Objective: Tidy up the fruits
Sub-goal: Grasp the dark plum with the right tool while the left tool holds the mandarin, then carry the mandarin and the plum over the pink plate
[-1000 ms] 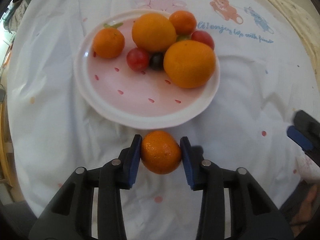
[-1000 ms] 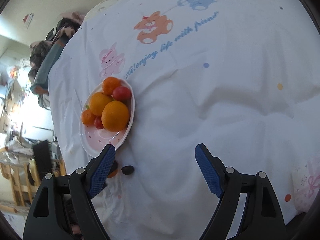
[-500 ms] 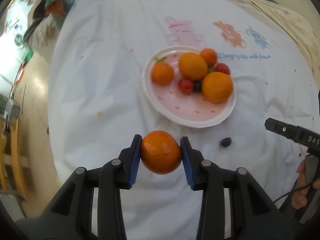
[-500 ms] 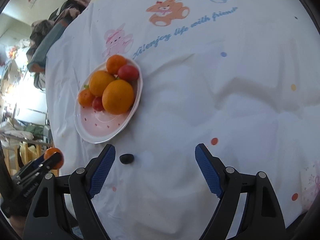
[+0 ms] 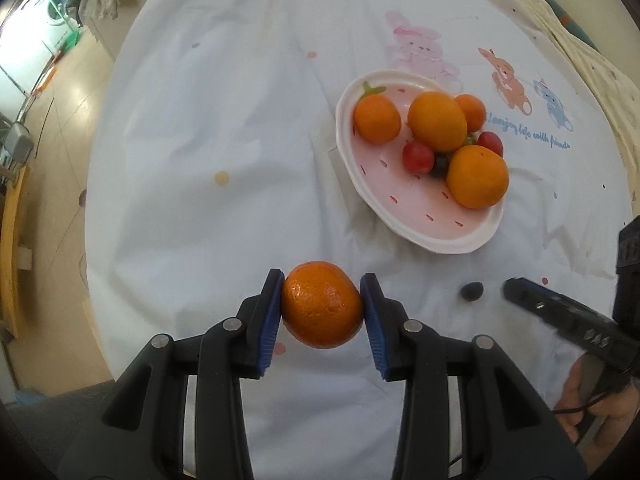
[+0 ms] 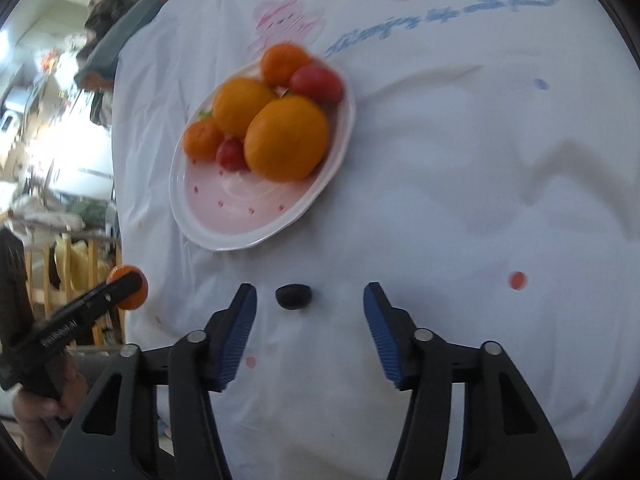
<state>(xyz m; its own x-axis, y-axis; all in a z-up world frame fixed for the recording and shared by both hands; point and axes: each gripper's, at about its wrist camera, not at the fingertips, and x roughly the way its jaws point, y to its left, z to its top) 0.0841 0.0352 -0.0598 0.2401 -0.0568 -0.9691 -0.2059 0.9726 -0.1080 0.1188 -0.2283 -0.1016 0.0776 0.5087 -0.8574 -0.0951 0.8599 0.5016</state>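
- Table [image 5: 224, 128]: round, covered by a white cloth [image 6: 460, 184], wrinkled, printed with cartoon animals, blue script and scattered coloured dots.
- Pink plate [image 5: 404, 208] with white rim lies directly on the cloth.
- Small dark fruit [image 6: 294, 296] lies on the cloth near the plate, not touching it.

A bright orange mandarin [image 5: 322, 305] is seen between blue ribbed pads [image 5: 269, 322] on black fingers, the plate [image 5: 404, 216] is pink with red dashes and a white rim, the loose grape [image 6: 294, 296] is near-black, and the tablecloth [image 5: 224, 128] is white with pastel cartoon animals, blue script and scattered dots.
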